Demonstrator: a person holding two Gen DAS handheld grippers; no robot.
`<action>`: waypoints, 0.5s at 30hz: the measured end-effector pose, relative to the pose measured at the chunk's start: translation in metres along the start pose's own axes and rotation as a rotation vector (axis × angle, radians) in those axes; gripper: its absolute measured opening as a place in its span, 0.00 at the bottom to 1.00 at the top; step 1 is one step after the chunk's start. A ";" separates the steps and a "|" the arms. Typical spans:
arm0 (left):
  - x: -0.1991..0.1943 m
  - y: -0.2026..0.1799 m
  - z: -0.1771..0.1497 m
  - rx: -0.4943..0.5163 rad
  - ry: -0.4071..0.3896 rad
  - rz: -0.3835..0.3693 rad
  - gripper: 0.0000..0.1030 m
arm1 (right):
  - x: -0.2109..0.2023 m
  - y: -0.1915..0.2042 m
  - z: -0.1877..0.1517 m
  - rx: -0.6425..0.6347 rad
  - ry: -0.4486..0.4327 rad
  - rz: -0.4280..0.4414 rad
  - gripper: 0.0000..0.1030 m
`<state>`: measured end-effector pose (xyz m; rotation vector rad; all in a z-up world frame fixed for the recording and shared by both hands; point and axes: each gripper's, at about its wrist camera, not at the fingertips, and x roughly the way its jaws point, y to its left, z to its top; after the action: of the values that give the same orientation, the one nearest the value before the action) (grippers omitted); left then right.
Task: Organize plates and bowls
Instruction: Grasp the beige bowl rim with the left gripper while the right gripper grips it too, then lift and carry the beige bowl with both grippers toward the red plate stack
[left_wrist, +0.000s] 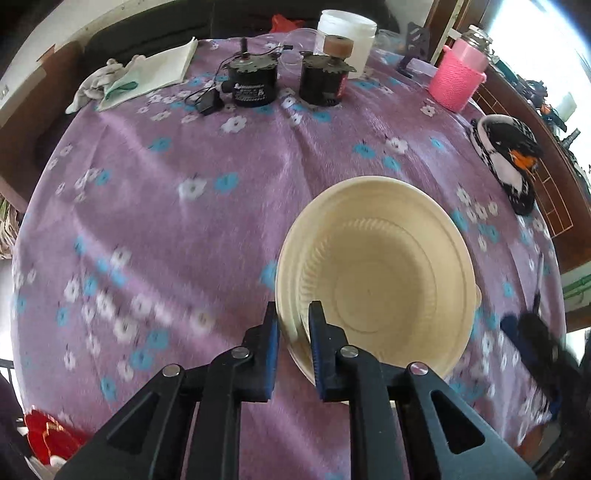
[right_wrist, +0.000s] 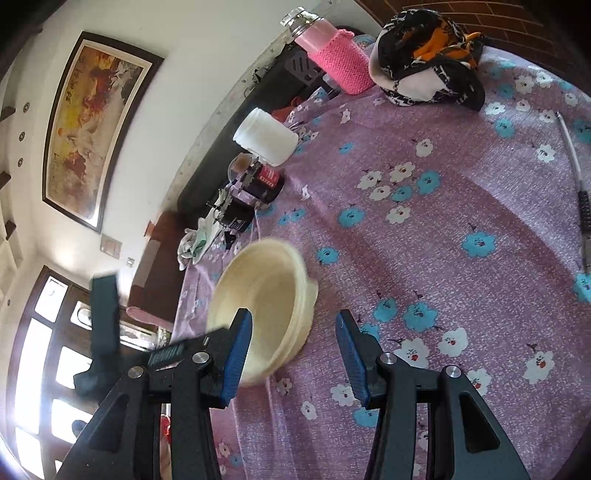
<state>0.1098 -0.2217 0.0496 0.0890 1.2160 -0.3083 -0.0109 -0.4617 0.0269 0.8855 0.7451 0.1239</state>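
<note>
Cloth: purple flowered cloth (left_wrist: 192, 229) fills most of the left wrist view; its middle and left are bare, its far edge runs across the top of the frame.
Clutter: two black motors (left_wrist: 253, 83) and a white jar (left_wrist: 347, 33) at upper centre, a pink holder (left_wrist: 458, 79) at upper right, a black-and-white bundle (left_wrist: 509, 162) at right edge.
Open room: in the right wrist view, bare cloth spreads over centre and right; a thin tool (right_wrist: 576, 177) lies along the right edge.
Bowl: cream, round, ribbed inside, with stepped rings; looks like a nested stack (left_wrist: 376, 273), blurred, at lower right of centre in the left wrist view.
Left gripper: clamped (left_wrist: 293, 332) on the bowl's near rim, one blue pad (left_wrist: 317, 343) inside, the other outside.
Right gripper: jaws apart (right_wrist: 295, 350), nothing between them.
Bowl to right gripper: the bowl (right_wrist: 266, 295) sits at lower centre-left, just beyond and partly behind the left-hand finger (right_wrist: 236, 354).
</note>
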 end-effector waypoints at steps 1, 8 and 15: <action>-0.002 0.004 -0.005 -0.012 0.003 -0.020 0.15 | 0.001 0.000 0.000 -0.003 0.002 -0.007 0.50; -0.010 0.018 -0.006 -0.081 -0.052 -0.003 0.40 | 0.014 0.000 -0.005 -0.029 0.043 -0.035 0.50; 0.003 0.002 0.001 -0.040 -0.087 0.076 0.37 | 0.025 0.010 -0.012 -0.085 0.079 -0.041 0.49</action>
<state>0.1118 -0.2210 0.0473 0.0856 1.1293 -0.2194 0.0020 -0.4377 0.0165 0.7878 0.8255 0.1535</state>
